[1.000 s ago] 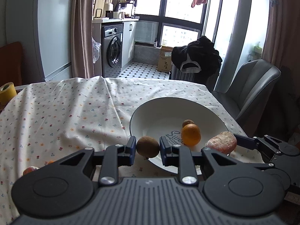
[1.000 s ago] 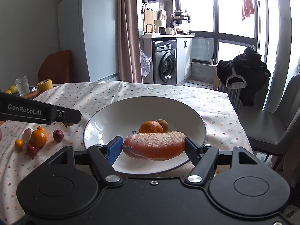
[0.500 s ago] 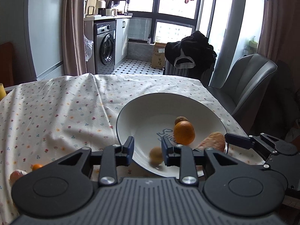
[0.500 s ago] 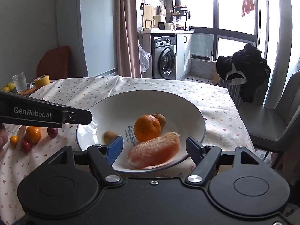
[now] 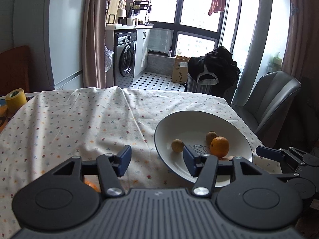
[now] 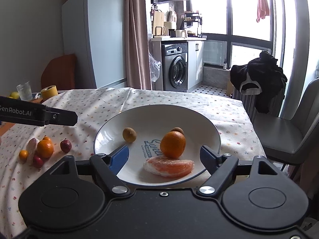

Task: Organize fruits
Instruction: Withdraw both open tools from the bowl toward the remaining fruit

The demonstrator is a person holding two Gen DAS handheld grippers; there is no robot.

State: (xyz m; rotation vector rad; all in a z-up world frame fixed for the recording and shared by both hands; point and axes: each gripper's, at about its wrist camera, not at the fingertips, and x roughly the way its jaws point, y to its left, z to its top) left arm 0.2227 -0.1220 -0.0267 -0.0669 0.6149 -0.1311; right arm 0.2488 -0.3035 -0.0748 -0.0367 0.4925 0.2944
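Right gripper [image 6: 164, 156]: jaws spread wide, holding nothing, poised over the near rim of the white plate [image 6: 207, 125]. Left gripper [image 5: 157, 160]: likewise wide open and empty, straddling the plate's left edge above the floral tablecloth [image 5: 79, 119]. On the plate lay a wrapped orange segment [image 6: 168, 166], an orange [image 6: 172, 144] and two small brown fruits [image 6: 129, 135]. Loose fruits [image 6: 44, 148] sat together on the cloth, well left of the plate.

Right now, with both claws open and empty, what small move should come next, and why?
Probably swing the left claw toward the loose fruit cluster on the tablecloth: the plate already holds four pieces, and that pile lies on its side.
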